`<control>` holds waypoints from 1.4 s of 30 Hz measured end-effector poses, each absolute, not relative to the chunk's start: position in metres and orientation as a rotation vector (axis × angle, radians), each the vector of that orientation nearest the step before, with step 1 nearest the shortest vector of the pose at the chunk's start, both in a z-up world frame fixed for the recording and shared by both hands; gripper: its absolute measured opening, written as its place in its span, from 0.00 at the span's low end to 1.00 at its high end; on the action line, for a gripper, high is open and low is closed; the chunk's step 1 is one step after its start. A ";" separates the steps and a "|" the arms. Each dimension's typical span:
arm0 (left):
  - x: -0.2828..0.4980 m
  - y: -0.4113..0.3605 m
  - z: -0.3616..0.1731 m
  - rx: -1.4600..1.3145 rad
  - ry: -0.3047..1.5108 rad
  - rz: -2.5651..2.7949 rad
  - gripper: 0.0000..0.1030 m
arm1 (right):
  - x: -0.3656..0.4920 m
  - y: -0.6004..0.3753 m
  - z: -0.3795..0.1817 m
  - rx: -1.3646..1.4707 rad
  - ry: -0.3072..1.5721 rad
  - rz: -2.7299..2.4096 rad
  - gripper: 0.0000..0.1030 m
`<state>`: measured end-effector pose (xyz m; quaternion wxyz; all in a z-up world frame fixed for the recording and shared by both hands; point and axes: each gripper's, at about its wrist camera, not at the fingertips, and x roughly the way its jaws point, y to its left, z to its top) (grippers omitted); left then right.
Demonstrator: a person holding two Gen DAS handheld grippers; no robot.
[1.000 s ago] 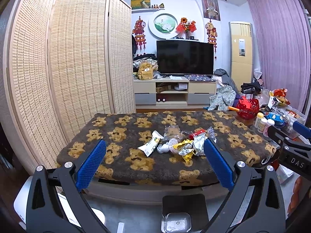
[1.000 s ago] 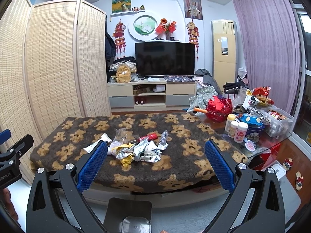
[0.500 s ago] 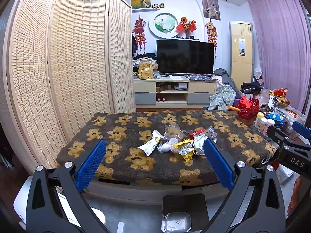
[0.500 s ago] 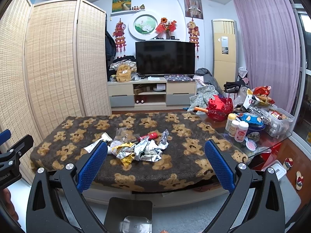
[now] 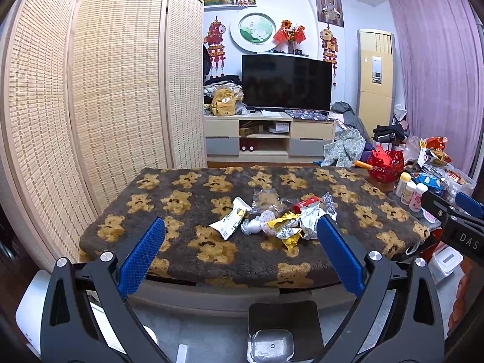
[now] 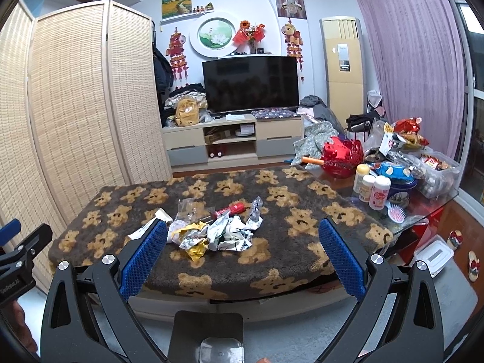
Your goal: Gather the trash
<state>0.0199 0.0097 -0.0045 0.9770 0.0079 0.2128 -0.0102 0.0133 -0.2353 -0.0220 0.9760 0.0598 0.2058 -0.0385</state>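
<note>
A heap of trash point(image 5: 281, 220) point(image 6: 214, 230) lies mid-table on the bear-print cloth point(image 5: 187, 242) point(image 6: 290, 236): crumpled silver and yellow foil wrappers, a white packet point(image 5: 231, 217), a clear bag point(image 5: 264, 199) and a red wrapper point(image 5: 307, 204) point(image 6: 234, 208). My left gripper point(image 5: 240, 251) hangs open in front of the table's near edge, nothing between its blue pads. The right gripper point(image 6: 242, 254) is open too, short of the heap and empty. Each gripper shows at the edge of the other's view.
Right of the cloth, a glass table end holds bottles point(image 6: 370, 187), a red basket point(image 6: 341, 157), snack bags and a plastic bin point(image 6: 438, 175). A woven screen point(image 5: 90, 90) lines the left. A TV stand point(image 5: 263, 136) is at the back. A white bin point(image 5: 33, 314) sits low left.
Both grippers have risen and edged slightly nearer the table; the trash heap is untouched and both stay open.
</note>
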 end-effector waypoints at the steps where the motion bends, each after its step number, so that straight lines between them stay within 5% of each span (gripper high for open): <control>1: 0.024 0.009 -0.007 0.017 0.436 -0.021 0.92 | 0.018 -0.236 -0.025 0.127 0.422 -0.069 0.97; 30: 0.185 0.009 -0.145 0.080 0.750 -0.101 0.92 | 0.186 -0.225 -0.161 0.159 0.753 0.048 0.97; 34: 0.205 0.007 -0.159 0.081 0.776 -0.124 0.80 | 0.211 -0.217 -0.174 0.176 0.784 0.102 0.66; 42: 0.232 0.001 -0.171 0.069 0.796 -0.166 0.75 | 0.250 -0.199 -0.203 0.178 0.859 0.158 0.34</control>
